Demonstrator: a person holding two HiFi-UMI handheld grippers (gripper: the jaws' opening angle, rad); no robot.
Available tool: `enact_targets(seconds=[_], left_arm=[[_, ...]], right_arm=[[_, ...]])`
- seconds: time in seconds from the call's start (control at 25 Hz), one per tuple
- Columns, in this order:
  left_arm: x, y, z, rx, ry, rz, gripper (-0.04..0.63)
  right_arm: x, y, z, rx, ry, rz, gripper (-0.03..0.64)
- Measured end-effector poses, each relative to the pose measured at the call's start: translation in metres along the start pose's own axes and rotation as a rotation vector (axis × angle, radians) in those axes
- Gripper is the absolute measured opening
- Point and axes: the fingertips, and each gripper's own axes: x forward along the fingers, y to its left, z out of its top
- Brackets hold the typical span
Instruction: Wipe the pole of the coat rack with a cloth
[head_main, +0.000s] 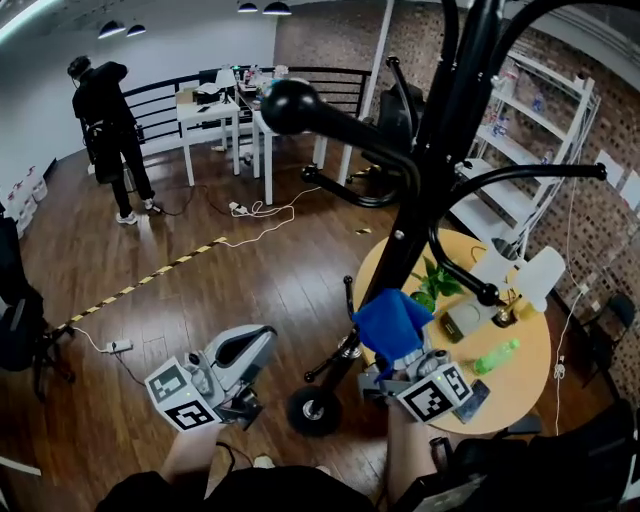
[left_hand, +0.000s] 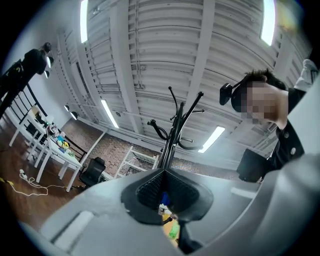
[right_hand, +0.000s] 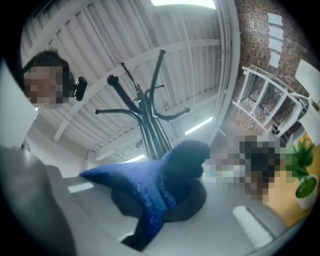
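Right gripper (right_hand: 162, 207) clamped on blue cloth (head_main: 392, 320) beside coat rack pole (head_main: 442, 150); left gripper (left_hand: 165, 174) closed, empty, left of pole.

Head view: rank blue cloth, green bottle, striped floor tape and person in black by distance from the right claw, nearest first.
1. blue cloth: clamped in the right claw.
2. green bottle: just to its right, lying on the round table.
3. striped floor tape: well to the left, on the floor.
4. person in black: beyond the tape, back left.
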Motion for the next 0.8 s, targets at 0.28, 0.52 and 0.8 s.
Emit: enact_targets(seconds=[0.28, 0.52, 0.8], left_arm=[[0.020, -0.005, -0.021, -0.007, 0.082, -0.033, 0.000], [0.029, -0.014, -0.027, -0.008, 0.101, -0.053, 0.000], [0.024, -0.015, -0.030, -0.008, 0.107, -0.032, 0.000]], right_arm=[[-0.044, -0.046, -0.086, 0.114, 0.113, -0.099, 0.021], [-0.085, -0.090, -0.162, 0.189, 0.253, -0.268, 0.021], [-0.095, -0.101, -0.177, 0.205, 0.295, -0.299, 0.021]])
